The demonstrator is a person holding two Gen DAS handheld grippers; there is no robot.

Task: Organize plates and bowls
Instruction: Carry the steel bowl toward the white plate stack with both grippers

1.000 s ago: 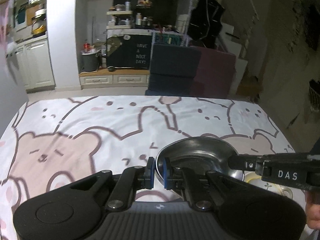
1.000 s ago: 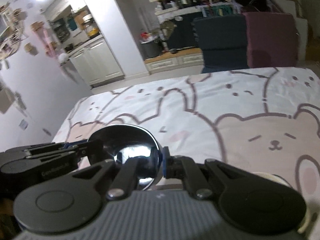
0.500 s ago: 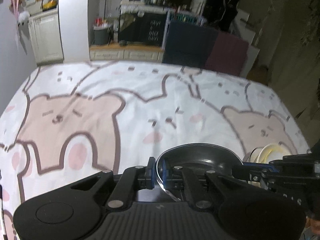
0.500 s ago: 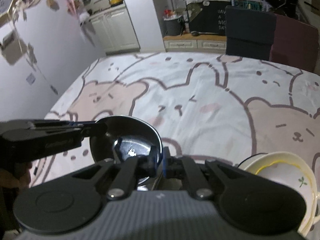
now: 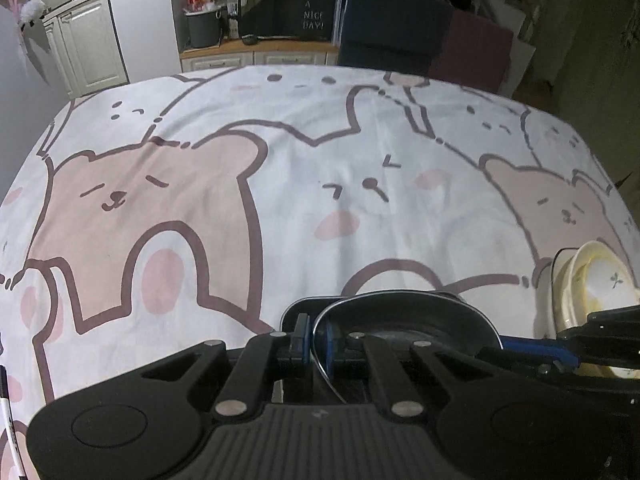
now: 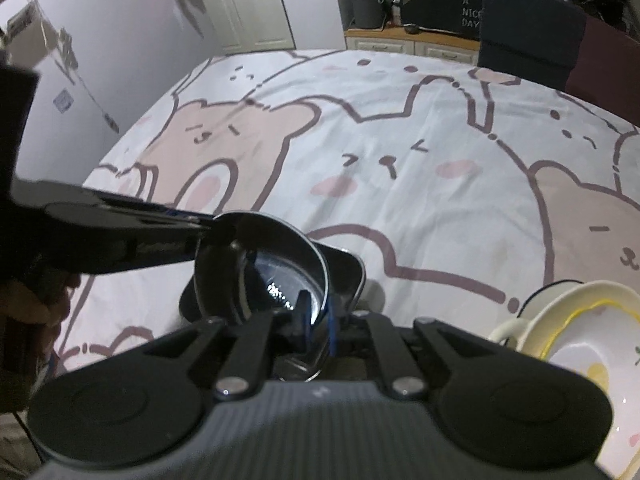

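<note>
Left gripper (image 5: pixel 317 338): jaws closed on the near rim of the steel bowl; blue pads sit on either side of the thin rim, one inside and one outside. In the right wrist view it enters from the left edge, its tip (image 6: pixel 208 230) pinching the bowl's far-left rim.

Right gripper (image 6: pixel 318 328): jaws closed on the rim of the same bowl, with the rim running between the blue pads. In the left wrist view it comes in from the right edge (image 5: pixel 496 346), its fingertips at the bowl's right rim.

Steel bowl (image 5: pixel 404 316): round, shiny metal, dark inside, with small highlights on its bottom in the right wrist view (image 6: pixel 276 268). Held by both grippers at two places on its rim, low over the near part of the table; tilted in the right wrist view.

Dark container (image 6: pixel 344 264): a dark, round-cornered vessel with a metallic rim, directly beneath and behind the steel bowl; whether the two touch cannot be told.

Ceramic bowls (image 5: pixel 592 276): cream-coloured dishes with a yellow rim and a small leaf motif, leaning together near the table's right side, just beside the right gripper (image 6: pixel 576 332).

Tablecloth (image 5: pixel 280 184): white cloth printed with pink and beige bears, covering the table.

Hand (image 6: pixel 28 300): partly visible at the left edge, behind the left gripper's body.

Background: white cabinets (image 5: pixel 86 40), a dark sign with pale lettering (image 5: pixel 314 10), and a dark chair back (image 5: pixel 394 32).
</note>
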